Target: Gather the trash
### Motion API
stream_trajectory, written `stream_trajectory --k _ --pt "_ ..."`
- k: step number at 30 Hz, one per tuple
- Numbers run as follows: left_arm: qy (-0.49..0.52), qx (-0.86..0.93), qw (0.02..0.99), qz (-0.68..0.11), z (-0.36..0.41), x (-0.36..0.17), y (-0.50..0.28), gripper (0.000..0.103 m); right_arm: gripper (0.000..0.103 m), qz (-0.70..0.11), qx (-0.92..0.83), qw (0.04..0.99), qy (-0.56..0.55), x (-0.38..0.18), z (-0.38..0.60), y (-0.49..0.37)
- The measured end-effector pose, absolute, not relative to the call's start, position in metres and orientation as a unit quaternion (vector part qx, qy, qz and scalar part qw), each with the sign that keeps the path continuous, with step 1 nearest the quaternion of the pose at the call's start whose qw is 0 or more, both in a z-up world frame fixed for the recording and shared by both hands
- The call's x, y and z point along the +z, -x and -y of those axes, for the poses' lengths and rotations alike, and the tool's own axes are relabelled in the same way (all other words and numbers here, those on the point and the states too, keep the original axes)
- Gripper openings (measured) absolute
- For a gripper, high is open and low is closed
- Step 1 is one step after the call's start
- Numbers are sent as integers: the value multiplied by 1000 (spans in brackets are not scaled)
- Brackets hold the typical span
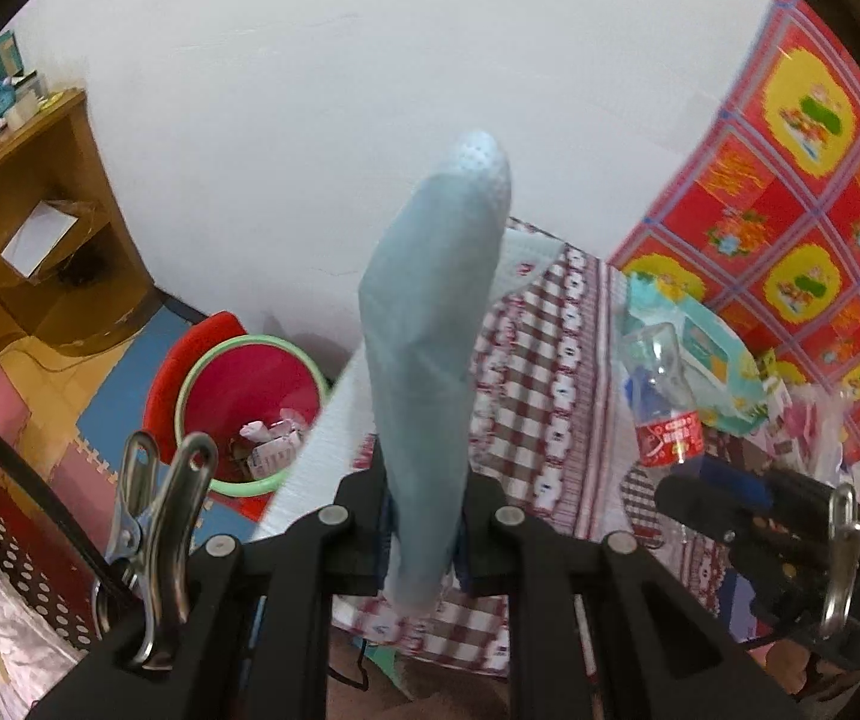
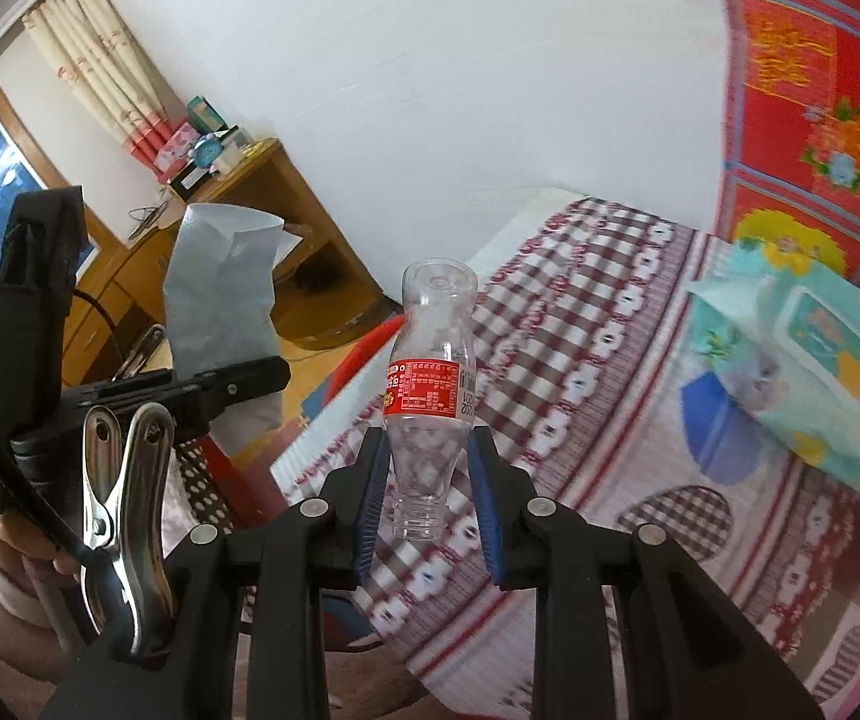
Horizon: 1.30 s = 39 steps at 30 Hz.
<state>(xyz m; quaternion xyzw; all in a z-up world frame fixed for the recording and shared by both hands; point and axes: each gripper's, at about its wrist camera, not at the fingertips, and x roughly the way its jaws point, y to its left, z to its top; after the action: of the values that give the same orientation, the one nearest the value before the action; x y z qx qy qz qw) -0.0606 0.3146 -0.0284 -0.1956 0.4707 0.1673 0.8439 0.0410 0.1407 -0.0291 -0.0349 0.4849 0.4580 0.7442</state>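
My left gripper [image 1: 424,498] is shut on a pale blue folded sheet [image 1: 436,312] that stands up out of its jaws above the bed's edge. Down on the floor to its left stands a red bin with a green rim [image 1: 250,408], with some litter inside. My right gripper [image 2: 430,474] is shut on a clear plastic bottle with a red label [image 2: 430,372], its neck pointing back toward the camera and its base away. From the right wrist view, the left gripper [image 2: 238,381] and its sheet [image 2: 220,300] are at the left. The bottle [image 1: 664,396] also shows in the left wrist view.
A bed with a red-and-white checked cover [image 2: 598,324] fills the middle and right. A pack of wet wipes [image 2: 814,372] lies on it beside a red patterned quilt [image 1: 790,180]. A wooden desk [image 1: 28,210] stands by the white wall. Foam mats cover the floor.
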Motion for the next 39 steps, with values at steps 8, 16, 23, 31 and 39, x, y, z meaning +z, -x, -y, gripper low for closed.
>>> stream_trajectory --k 8,16,23,31,39 --pt "193 174 840 -477 -363 -31 69 16 28 -490 456 742 27 -27 -189 -35" --pt "199 186 831 -485 -416 -45 77 16 28 -495 461 736 23 -32 -238 -32" --pt "210 175 819 -505 -461 -80 75 16 28 -501 448 740 9 -46 -269 -34" --pt "221 158 811 -518 -499 -124 65 16 28 -509 434 743 20 -61 -303 -34" --pt "227 149 802 -532 -525 -175 52 16 28 -518 425 742 17 -75 -329 -30"
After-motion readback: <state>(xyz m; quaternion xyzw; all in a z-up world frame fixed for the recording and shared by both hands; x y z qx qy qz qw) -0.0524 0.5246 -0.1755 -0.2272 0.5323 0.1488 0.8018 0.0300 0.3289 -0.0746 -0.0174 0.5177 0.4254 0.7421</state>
